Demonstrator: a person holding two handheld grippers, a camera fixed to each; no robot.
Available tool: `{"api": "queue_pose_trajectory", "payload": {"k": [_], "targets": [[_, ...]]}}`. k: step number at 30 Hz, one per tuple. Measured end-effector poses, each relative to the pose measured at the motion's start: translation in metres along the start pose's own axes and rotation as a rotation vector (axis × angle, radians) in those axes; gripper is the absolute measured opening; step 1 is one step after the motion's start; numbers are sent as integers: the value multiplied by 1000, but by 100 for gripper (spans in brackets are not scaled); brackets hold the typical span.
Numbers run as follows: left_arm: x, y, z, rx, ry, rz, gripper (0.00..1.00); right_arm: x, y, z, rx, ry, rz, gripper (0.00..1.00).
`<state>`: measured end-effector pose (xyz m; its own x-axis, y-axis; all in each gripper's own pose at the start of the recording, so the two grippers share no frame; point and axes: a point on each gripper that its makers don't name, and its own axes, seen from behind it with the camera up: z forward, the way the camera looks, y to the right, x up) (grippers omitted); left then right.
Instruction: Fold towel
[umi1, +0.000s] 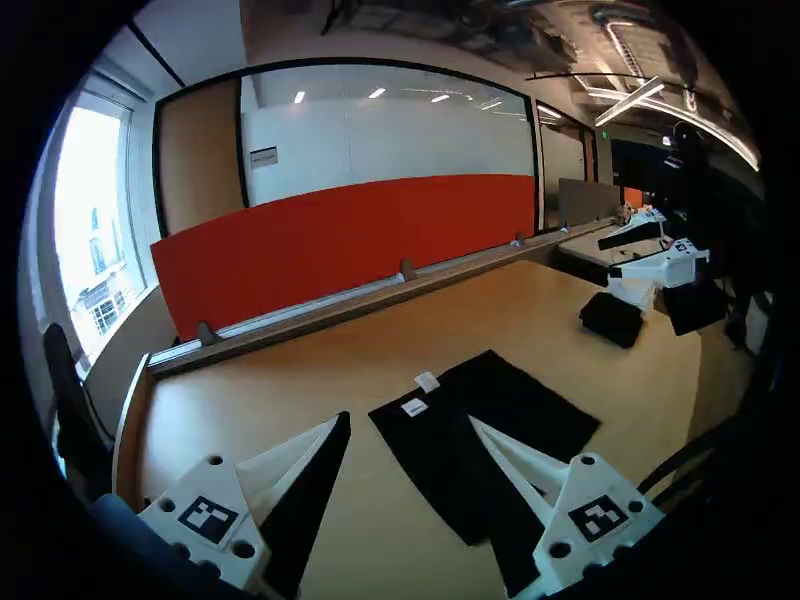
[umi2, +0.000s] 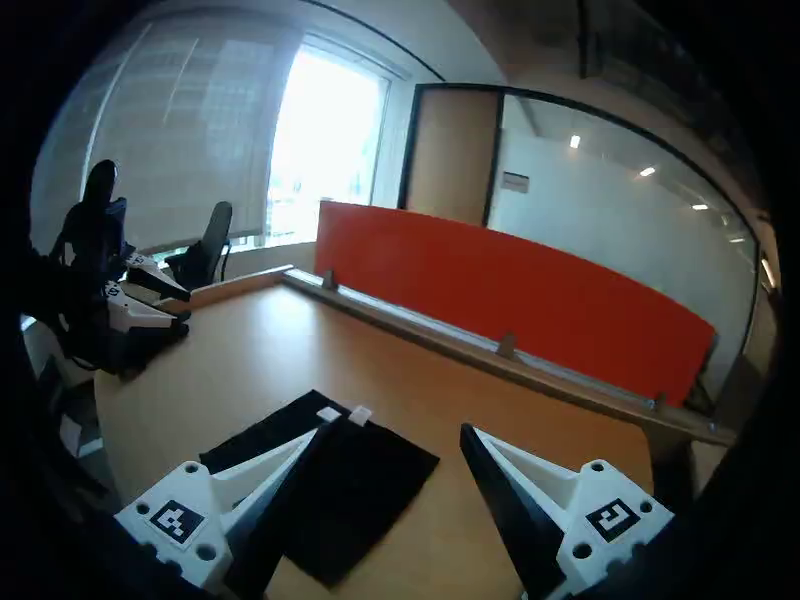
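A black towel lies flat on the wooden table, with two white tags at its far edge. My left gripper hovers open above the towel's near side, nothing between its fingers. In the right gripper view the same towel lies low and left of centre. My right gripper is open over it, its left finger covering part of the cloth. Each gripper also appears far off in the other's view: the right gripper at the table's far right, the left gripper at far left.
A red divider panel on a rail runs along the table's back edge. A folded black bundle sits on the table under the distant right gripper. Office chairs stand by the bright window. Bare tabletop surrounds the towel.
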<state>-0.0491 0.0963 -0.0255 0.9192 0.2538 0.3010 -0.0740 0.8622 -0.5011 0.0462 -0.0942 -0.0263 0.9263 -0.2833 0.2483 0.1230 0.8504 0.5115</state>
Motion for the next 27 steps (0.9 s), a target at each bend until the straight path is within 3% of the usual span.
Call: {"api": "queue_pose_trajectory", "payload": {"k": [13,27], "targets": [[-47,28,17,-53,-56,4,76,-62,-17,14,37,-94,-6,100],[-111,47,38,-102,-152,26,76,-126,-36,34,79,-191,-6,100]]}}
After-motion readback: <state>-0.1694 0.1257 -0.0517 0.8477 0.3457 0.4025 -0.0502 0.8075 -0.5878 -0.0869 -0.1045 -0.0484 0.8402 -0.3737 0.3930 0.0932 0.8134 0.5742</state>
